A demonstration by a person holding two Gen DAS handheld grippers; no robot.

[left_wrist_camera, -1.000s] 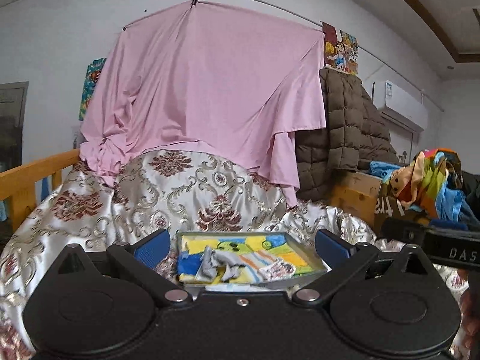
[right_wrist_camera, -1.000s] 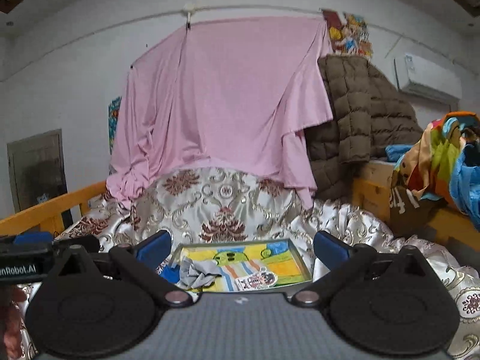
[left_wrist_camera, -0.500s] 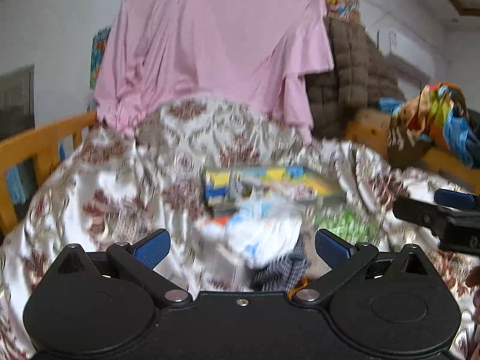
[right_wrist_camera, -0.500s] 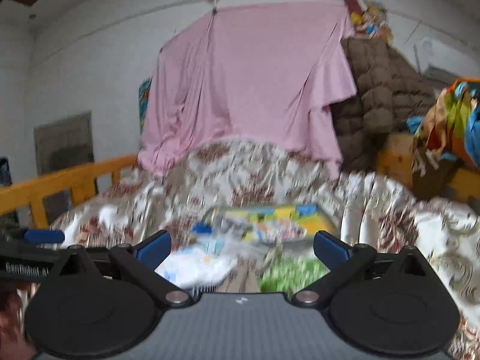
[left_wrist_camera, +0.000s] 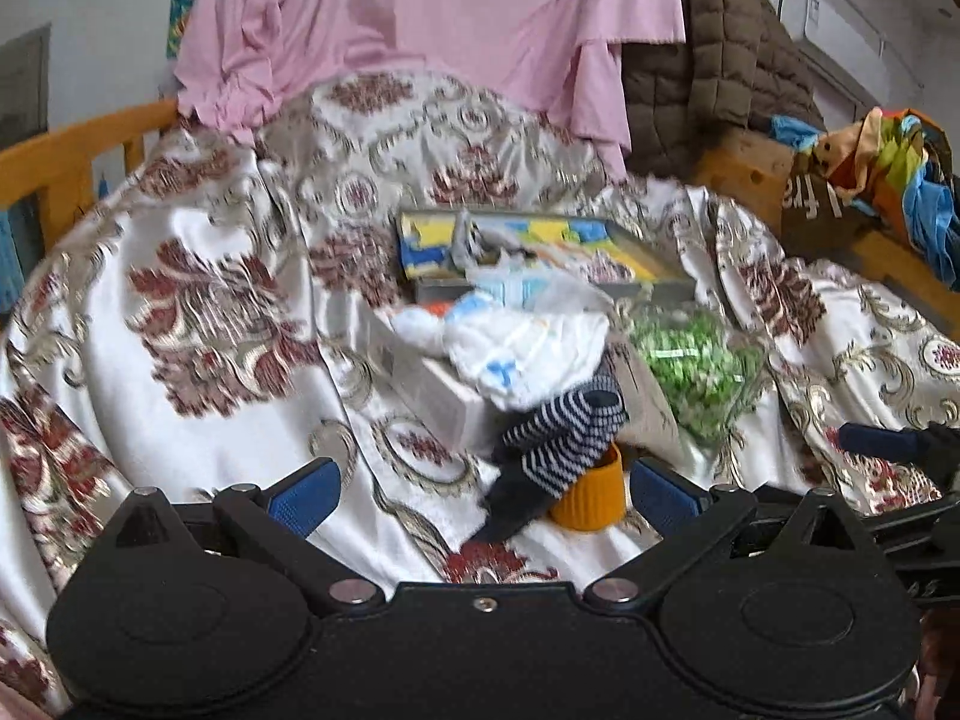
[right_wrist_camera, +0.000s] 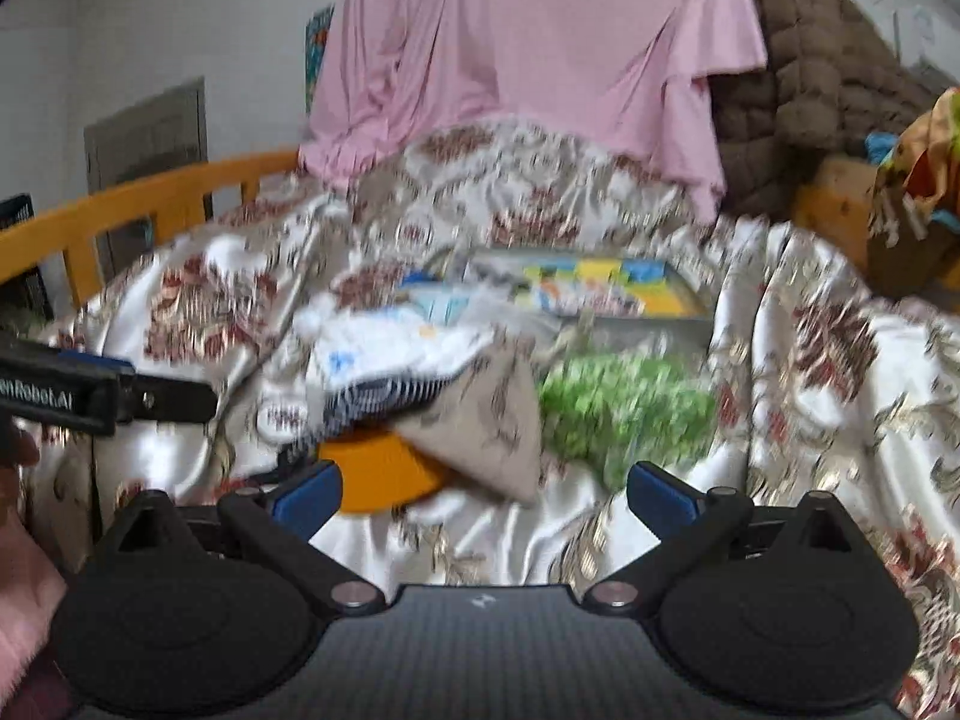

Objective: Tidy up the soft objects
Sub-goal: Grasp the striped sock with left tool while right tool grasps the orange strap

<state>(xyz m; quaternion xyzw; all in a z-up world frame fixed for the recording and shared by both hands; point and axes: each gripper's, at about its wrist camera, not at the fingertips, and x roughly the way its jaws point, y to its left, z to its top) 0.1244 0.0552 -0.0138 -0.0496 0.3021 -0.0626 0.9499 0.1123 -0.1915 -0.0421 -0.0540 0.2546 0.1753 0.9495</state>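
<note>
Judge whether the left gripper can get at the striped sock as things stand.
Probably yes: the left gripper is open, and the striped sock lies on top, just ahead between its fingers, with nothing over it.

Glossy satin bedspread [left_wrist_camera: 198,360], ribbed knit striped sock [left_wrist_camera: 564,438], wooden rail [left_wrist_camera: 66,162].

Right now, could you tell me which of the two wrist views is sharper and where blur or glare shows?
Left wrist view: sharper, the striped sock reads clearly, slight smear on the green bag. Right wrist view: heavy motion blur over the same pile and the tray; sheen glares off the satin bedspread; fisheye bends both.
</note>
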